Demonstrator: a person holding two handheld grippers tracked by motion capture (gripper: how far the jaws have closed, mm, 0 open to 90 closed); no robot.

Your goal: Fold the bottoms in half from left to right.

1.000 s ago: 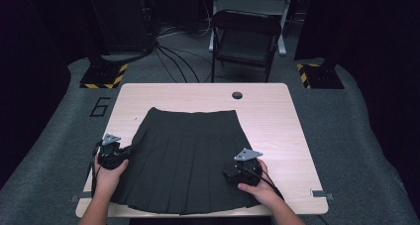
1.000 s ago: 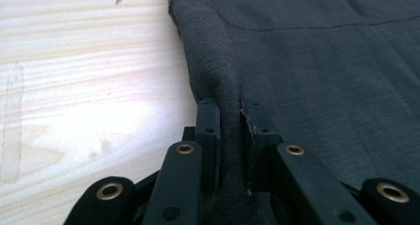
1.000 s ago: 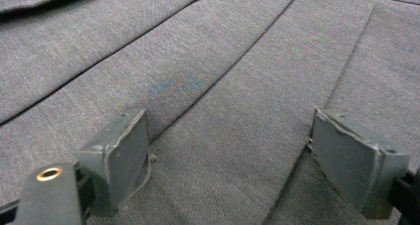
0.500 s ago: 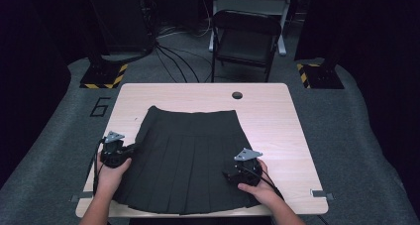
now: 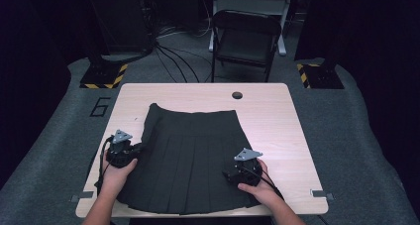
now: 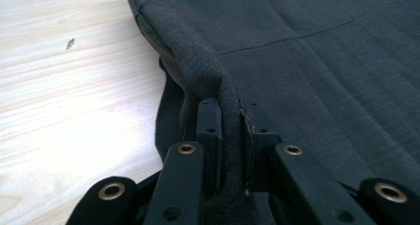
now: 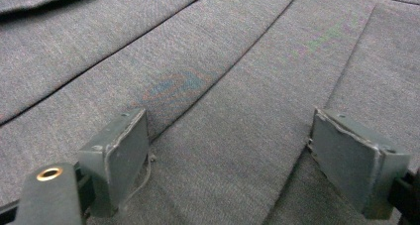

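Dark pleated skirt point(image 5: 190, 160) (hem pinched) on table point(image 5: 277, 121).

Wooden table point(image 5: 277, 126), folding chair point(image 5: 245, 41), grey carpet point(image 5: 59, 150), dark surroundings

There is one dark pleated skirt point(image 5: 190, 160), one wooden table point(image 5: 287, 131), one folding chair point(image 5: 245, 39), and two tongs: left tongs point(image 5: 134, 148), right tongs point(image 5: 229, 175).

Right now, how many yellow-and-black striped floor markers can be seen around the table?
2. One striped marker lies on the floor beyond the table's far left corner, the other beyond its far right corner. More could be hidden in the dark surroundings.
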